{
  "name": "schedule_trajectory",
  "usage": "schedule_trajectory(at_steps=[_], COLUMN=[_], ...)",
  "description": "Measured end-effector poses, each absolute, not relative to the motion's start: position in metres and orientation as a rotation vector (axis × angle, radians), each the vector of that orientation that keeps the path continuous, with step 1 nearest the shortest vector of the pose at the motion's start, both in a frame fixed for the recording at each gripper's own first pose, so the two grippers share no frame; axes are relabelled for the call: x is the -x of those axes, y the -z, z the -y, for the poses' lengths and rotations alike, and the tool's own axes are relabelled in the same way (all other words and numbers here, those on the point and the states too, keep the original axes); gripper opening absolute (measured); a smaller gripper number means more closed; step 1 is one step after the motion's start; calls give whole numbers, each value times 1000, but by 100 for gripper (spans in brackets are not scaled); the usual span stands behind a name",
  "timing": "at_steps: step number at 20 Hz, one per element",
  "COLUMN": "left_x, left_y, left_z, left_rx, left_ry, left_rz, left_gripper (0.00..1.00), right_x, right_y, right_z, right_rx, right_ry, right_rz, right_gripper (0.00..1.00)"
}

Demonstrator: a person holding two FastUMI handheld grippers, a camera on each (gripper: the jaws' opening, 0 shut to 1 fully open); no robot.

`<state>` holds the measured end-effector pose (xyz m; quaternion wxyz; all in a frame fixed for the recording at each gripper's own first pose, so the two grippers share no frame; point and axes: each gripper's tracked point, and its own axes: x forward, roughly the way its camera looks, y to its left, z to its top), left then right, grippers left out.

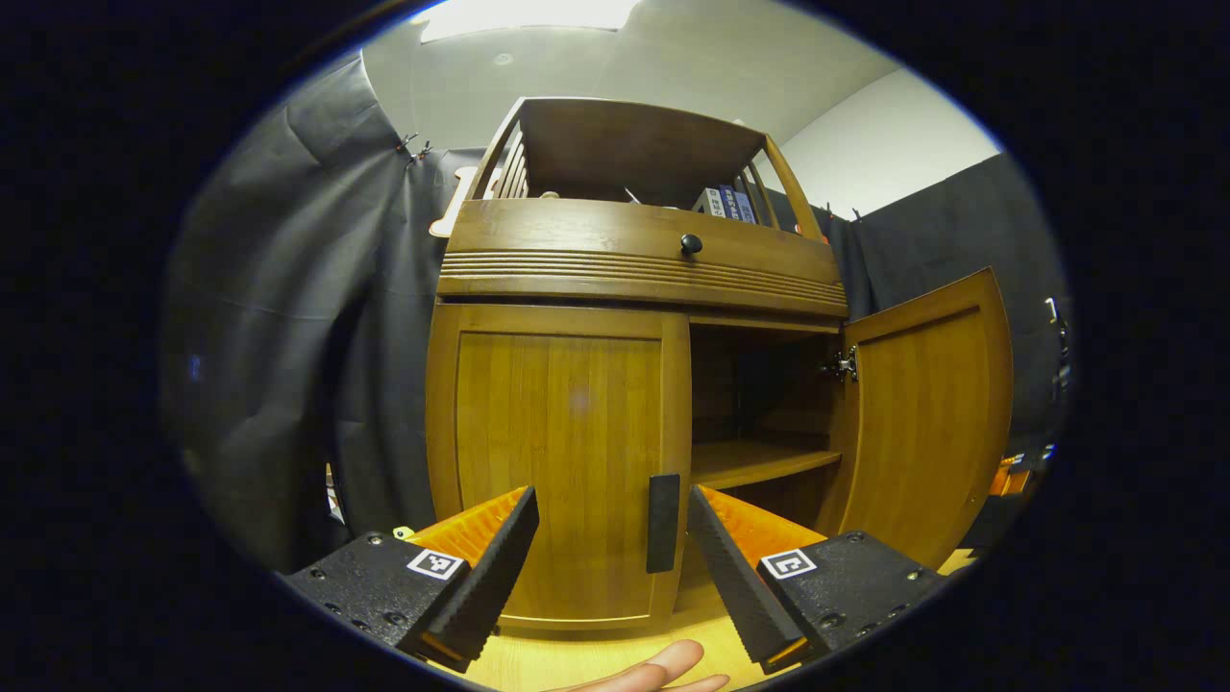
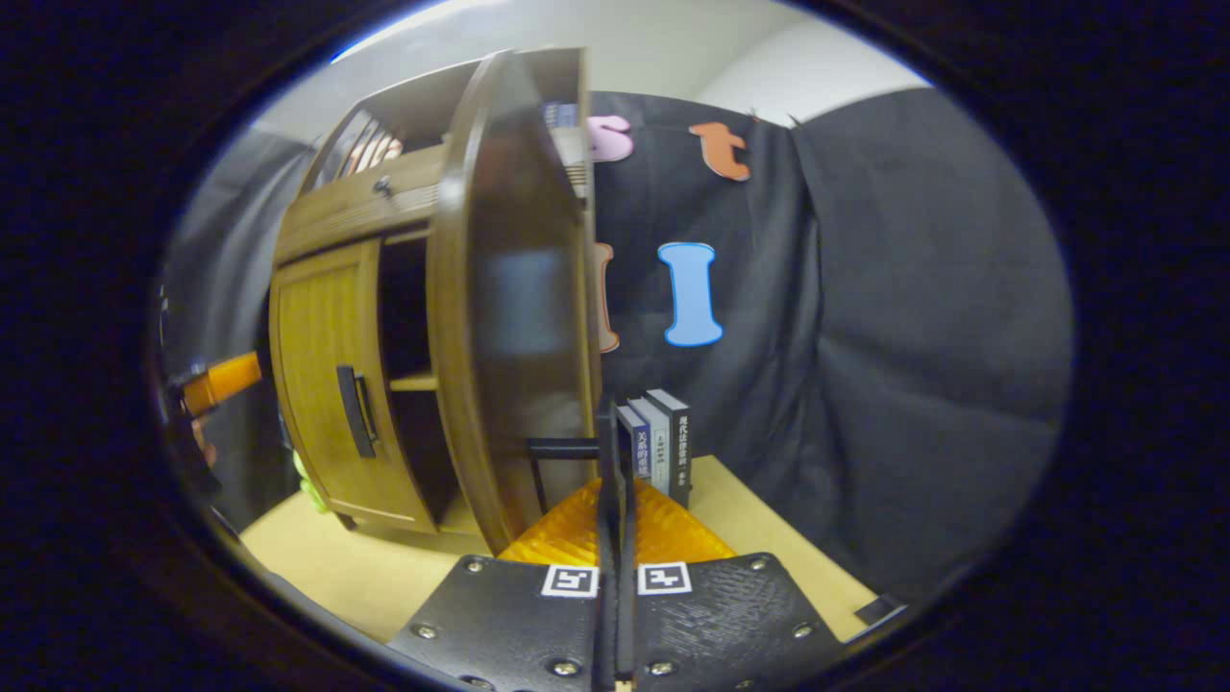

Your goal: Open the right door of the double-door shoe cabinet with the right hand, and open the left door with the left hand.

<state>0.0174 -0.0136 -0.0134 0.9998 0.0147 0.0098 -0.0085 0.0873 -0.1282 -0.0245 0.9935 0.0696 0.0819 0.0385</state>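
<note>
In left gripper view we see the left door [image 1: 557,461] shut at centre-left, its dark handle [image 1: 663,522] between our left gripper [image 1: 613,538] w/ jaws spread, not touching. Right door [image 1: 922,413] stands open at frame right. In right gripper view, right gripper [image 2: 615,461] jaws pinch that door's handle [image 2: 567,448], lower centre.

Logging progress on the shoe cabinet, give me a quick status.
Right gripper shut on right door handle, right door swung open. Left gripper open, straddling left door handle; left door closed. Nothing blocking.
</note>
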Motion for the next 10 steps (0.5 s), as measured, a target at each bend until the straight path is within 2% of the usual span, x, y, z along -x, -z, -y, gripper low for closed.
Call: schedule_trajectory(at_steps=[4,10], left_x=[-22,-33], left_y=[19,32], left_z=[17,19], left_rx=[-37,-45], left_ry=[20,10], left_rz=[-35,-68], left_gripper=[94,94], right_x=[-95,-101], right_y=[20,23], right_z=[149,155], right_rx=[-119,-83], right_ry=[-148,-162], right_rz=[-150,-149], right_gripper=[1,1])
